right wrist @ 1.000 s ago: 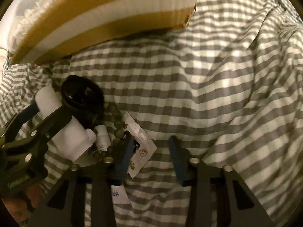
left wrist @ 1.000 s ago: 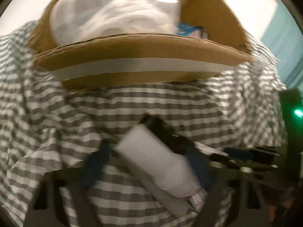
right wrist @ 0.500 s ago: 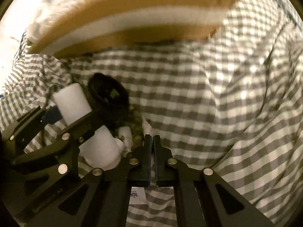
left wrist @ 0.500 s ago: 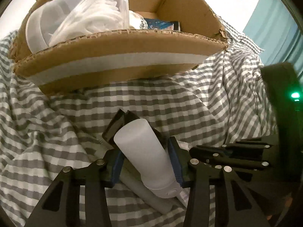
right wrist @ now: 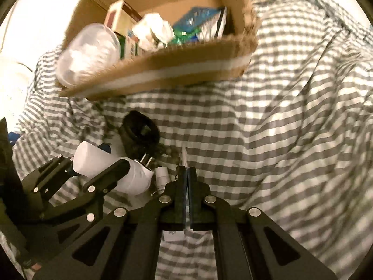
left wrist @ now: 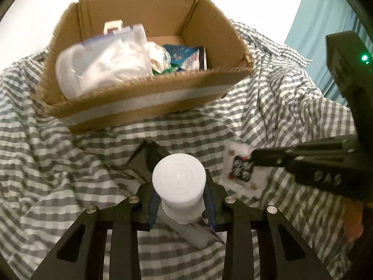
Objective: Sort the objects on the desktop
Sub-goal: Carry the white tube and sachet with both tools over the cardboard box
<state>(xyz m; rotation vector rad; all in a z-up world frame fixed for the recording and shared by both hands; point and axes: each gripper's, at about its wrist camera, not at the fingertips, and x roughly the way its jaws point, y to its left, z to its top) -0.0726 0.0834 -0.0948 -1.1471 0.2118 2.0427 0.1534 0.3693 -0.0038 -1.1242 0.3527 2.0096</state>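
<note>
Two tongs work short of the cardboard box (left wrist: 149, 107): left tongs (left wrist: 180, 206) clamp a white bottle (left wrist: 179, 182), right tongs (right wrist: 186, 182) pinch a printed sachet (left wrist: 240, 172), lettering unreadable; gingham cloth (right wrist: 279, 140) lies beneath.

box contents (left wrist: 130, 58) blurred — can't id; sachet (right wrist: 184, 157) edge-on btwn right gripper (right wrist: 186, 175) pads, prob. a packet.

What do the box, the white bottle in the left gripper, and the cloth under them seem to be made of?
Box: brown corrugated cardboard, matte; the cut rim shows fluting, with a pale tape strip on the front.
White bottle: probably plastic, semi-matte; moulded concentric rings on its end.
Cloth: woven fabric, likely cotton, grey and white checks; it lies in soft folds.
</note>
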